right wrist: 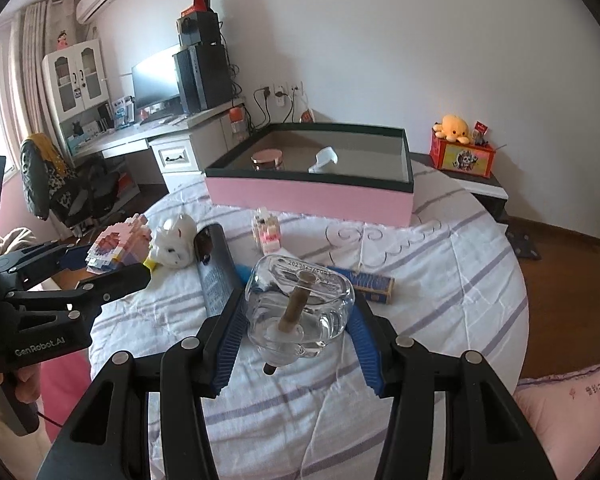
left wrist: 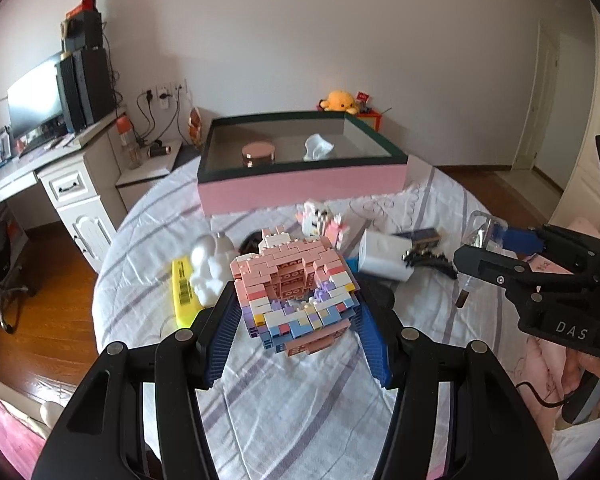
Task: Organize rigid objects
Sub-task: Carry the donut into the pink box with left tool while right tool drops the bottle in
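The brick model point(left wrist: 296, 292) is clamped by the left gripper point(left wrist: 296, 316), the glass bottle point(right wrist: 300, 312) by the right gripper point(right wrist: 296, 332); both should be carried level into the pink box point(left wrist: 300, 188).

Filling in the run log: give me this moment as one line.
left gripper: shut on brick model | right gripper: shut on glass bottle | both lifted off bed | pink box: open, ahead
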A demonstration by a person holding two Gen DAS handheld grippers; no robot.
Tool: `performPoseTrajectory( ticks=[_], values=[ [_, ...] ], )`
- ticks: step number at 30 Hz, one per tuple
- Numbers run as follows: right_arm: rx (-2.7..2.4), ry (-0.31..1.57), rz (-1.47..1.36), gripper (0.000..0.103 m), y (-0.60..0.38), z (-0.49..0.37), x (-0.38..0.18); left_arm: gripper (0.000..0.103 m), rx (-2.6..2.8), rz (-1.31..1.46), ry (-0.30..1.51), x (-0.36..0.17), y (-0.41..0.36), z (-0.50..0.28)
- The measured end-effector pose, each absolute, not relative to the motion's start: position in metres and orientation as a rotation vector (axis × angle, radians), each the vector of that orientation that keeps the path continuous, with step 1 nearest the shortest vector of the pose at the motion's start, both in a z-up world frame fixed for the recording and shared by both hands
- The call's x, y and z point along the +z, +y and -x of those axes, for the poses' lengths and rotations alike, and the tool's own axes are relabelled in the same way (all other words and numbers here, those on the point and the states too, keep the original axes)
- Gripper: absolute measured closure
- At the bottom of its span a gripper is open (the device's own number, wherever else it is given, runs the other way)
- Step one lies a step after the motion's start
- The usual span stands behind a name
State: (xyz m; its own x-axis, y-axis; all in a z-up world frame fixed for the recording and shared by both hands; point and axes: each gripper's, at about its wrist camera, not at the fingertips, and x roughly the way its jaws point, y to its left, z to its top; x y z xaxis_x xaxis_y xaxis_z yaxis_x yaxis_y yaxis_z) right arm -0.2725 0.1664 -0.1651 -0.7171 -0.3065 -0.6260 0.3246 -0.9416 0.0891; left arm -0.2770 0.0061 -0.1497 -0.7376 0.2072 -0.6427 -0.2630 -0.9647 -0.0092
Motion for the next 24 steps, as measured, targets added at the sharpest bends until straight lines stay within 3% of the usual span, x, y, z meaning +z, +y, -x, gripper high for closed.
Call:
performPoseTrajectory(
  ticks=[11, 24],
  values=[
    [-2.644, 0.065, -0.874, 0.051, 0.166, 0.305, -0.134, 0.046, 2.733, 0.905, 0.152, -0.116, 0.017, 0.315],
    [-2.591, 0.117, -0.838, 0.051, 0.161, 0.396, -0.100, 0.046, 2.727, 0.909, 0.240, -0.082, 0.029, 0.427]
  ],
)
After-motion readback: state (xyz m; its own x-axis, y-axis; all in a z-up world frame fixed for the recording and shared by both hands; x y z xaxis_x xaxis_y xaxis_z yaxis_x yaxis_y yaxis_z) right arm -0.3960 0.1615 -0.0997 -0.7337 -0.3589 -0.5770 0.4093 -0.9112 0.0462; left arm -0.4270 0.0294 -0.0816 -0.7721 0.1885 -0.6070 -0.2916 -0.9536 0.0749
